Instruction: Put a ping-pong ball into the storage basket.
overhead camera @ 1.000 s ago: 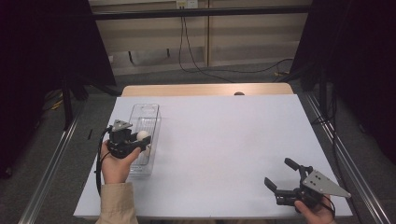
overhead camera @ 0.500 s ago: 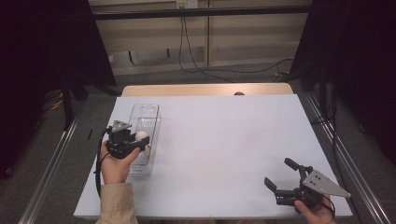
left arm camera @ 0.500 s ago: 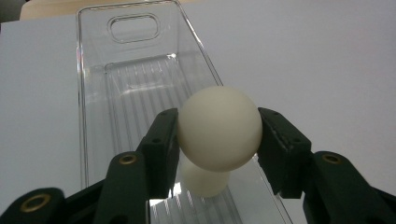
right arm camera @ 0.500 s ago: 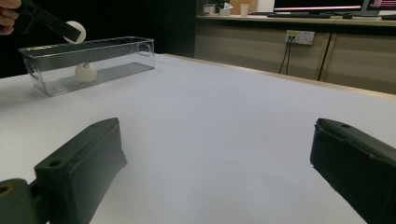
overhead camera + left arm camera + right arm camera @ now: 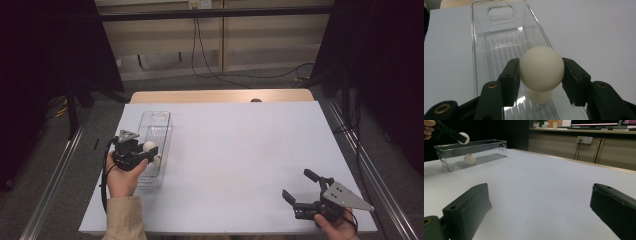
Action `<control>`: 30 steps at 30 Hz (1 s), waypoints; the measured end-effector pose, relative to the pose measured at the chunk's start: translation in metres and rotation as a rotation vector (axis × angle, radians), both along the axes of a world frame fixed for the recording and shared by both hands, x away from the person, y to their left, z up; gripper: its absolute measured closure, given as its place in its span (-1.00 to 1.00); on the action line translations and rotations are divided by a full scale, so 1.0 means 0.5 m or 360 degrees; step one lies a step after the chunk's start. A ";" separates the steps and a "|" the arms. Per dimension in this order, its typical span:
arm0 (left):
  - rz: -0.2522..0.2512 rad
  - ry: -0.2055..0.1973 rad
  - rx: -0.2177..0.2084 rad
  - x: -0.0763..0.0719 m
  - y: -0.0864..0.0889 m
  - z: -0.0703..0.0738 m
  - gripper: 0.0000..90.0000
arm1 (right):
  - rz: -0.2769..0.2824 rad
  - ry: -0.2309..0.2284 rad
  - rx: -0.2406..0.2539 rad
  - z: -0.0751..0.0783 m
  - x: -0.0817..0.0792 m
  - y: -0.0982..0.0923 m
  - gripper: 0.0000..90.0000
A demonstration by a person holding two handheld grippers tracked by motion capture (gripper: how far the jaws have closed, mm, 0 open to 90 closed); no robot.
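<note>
the left tongs [image 5: 541, 75] were clenched on a white ball [image 5: 541, 68], both pads pressed to its sides, holding it just above the clear tray [image 5: 484, 37] at about nine o'clock on the white surface [image 5: 240, 150]. a second white ball [image 5: 470, 158] lay on the tray floor beneath. the right tongs [image 5: 309, 189], released and holding nothing, sat near five o'clock, well apart from the tray.

Ball [image 5: 541, 68]: cream, round, matte; you have it clamped above the clear tray [image 5: 480, 50]. Second ball [image 5: 470, 158]: same, apparently, resting on that tray's ribbed floor directly beneath the first.
</note>
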State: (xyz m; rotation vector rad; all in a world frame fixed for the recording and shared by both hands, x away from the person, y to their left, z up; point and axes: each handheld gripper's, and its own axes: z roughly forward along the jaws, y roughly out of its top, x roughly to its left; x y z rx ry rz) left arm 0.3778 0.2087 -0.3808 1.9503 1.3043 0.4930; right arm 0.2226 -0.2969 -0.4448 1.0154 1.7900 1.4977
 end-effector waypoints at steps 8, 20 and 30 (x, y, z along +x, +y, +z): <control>0.0001 -0.0005 0.0003 0.000 -0.003 -0.001 0.12 | -0.0003 0.0003 0.0005 0.000 0.000 -0.001 -0.96; 0.0018 -0.0011 0.0012 -0.003 -0.006 0.000 0.01 | -0.0002 -0.0007 0.0007 0.001 -0.004 -0.005 -0.96; 0.0045 -0.0039 -0.0016 -0.006 -0.003 0.002 -0.17 | 0.0001 -0.0003 0.0008 0.002 -0.002 -0.001 -0.96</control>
